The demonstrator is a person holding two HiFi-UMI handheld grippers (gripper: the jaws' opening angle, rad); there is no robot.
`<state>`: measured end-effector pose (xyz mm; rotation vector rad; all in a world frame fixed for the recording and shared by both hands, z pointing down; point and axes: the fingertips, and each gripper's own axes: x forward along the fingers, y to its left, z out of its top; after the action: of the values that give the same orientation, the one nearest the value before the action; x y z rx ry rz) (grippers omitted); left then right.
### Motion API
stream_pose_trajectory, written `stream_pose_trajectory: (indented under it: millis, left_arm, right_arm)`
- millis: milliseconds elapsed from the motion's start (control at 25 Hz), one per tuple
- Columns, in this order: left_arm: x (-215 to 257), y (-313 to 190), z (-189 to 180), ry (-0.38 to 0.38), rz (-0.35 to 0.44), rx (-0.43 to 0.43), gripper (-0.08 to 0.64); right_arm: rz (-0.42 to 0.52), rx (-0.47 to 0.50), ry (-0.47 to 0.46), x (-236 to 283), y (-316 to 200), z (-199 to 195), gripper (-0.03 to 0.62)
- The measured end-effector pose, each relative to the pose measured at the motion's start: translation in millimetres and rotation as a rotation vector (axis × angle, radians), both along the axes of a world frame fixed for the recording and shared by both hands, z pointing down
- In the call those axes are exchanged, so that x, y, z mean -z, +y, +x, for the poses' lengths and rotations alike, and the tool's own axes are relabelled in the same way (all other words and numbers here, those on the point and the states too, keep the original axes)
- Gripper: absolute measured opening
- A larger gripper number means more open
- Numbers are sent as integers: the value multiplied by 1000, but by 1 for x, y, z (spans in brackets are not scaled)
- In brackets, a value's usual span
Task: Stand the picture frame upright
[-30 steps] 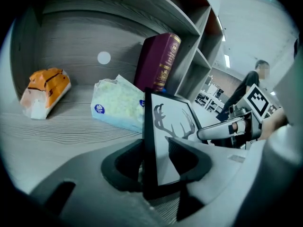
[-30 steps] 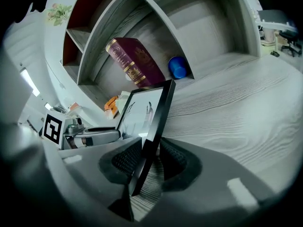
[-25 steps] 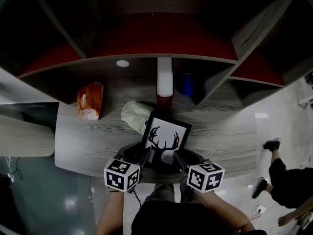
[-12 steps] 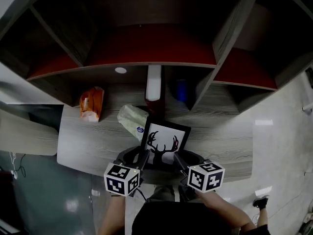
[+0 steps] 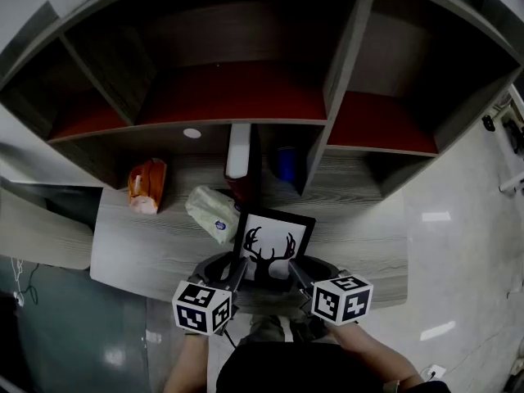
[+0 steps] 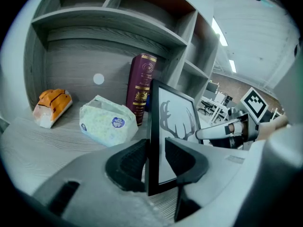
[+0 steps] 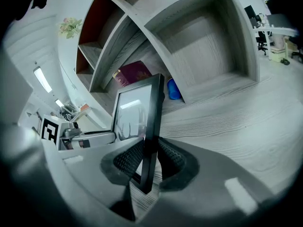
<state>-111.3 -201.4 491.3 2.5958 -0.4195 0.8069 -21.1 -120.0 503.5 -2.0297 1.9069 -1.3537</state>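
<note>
Left gripper [image 6: 154, 159] and right gripper [image 7: 149, 159], jaws having just been closing, pinch the opposite side edges of the picture frame [image 5: 274, 237], which I hold near upright at the front of the desk [image 5: 147, 240], before the shelves [image 5: 344, 64]. It looks light and stiff, though I judge its glossy face fragile and slick, so the black rim, low down, seems the safest hold

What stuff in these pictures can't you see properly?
- Back of the black picture frame with the antler print: every view shows only its front or its edge, so any prop stand is hidden.
- Small blue object: partly behind the frame in the right gripper view, too dark to name in the head view.
- Gold lettering on the tall maroon book: too small to read in the left gripper view.
</note>
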Motion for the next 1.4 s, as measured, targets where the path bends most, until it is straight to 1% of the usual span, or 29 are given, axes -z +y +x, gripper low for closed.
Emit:
stream_pose_trajectory:
  millis: [240, 440, 600, 840, 1400]
  left_arm:
    - [10, 13, 20, 22, 17, -17, 121]
    - [18, 23, 40, 31, 52, -25, 121]
    - [22, 29, 58, 50, 54, -30, 121]
    - [22, 40, 79, 57, 56, -32, 120]
    - [26, 74, 115, 56, 65, -63, 120]
  right_arm:
    - [20, -7, 35, 11, 12, 22, 91]
    - [31, -28, 47, 20, 22, 41, 91]
    - [39, -42, 65, 25, 28, 60, 91]
    - [42, -58, 85, 26, 39, 81, 91]
    - [47, -90, 103, 31, 75, 117, 91]
